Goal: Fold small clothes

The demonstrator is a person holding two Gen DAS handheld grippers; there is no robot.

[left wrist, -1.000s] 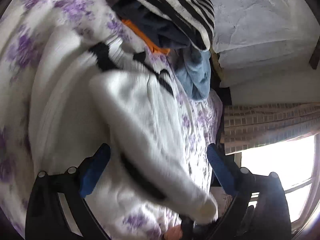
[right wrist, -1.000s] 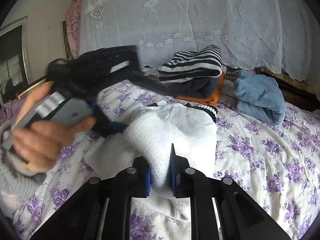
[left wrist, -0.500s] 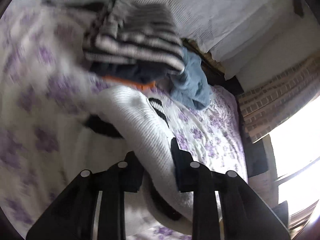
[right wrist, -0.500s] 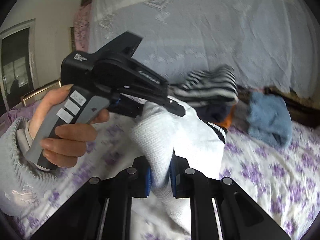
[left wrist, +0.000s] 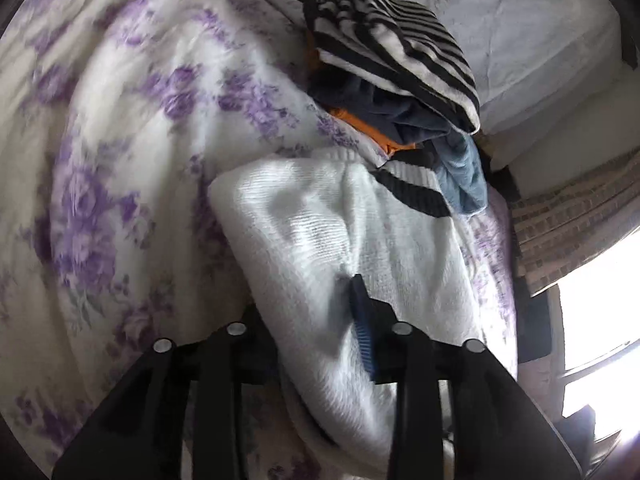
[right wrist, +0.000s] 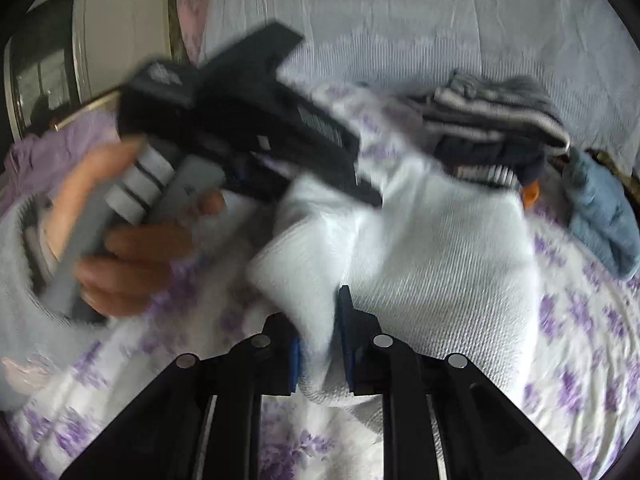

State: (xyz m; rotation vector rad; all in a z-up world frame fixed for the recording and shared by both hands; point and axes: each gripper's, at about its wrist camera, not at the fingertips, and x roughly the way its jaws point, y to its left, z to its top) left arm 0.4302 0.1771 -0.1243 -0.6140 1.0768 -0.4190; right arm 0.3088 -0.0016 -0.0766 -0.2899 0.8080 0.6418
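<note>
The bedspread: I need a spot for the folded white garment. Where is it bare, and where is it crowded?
Bare bedspread lies to the camera's right of the white garment, below the blue cloth. More lies open left of it in the left wrist view. Crowded: the far edge, where the striped pile sits, and the left gripper side.

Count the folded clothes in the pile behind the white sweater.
3 visible: striped top uppermost, navy piece under it, orange one at the bottom. More may be hidden.
</note>
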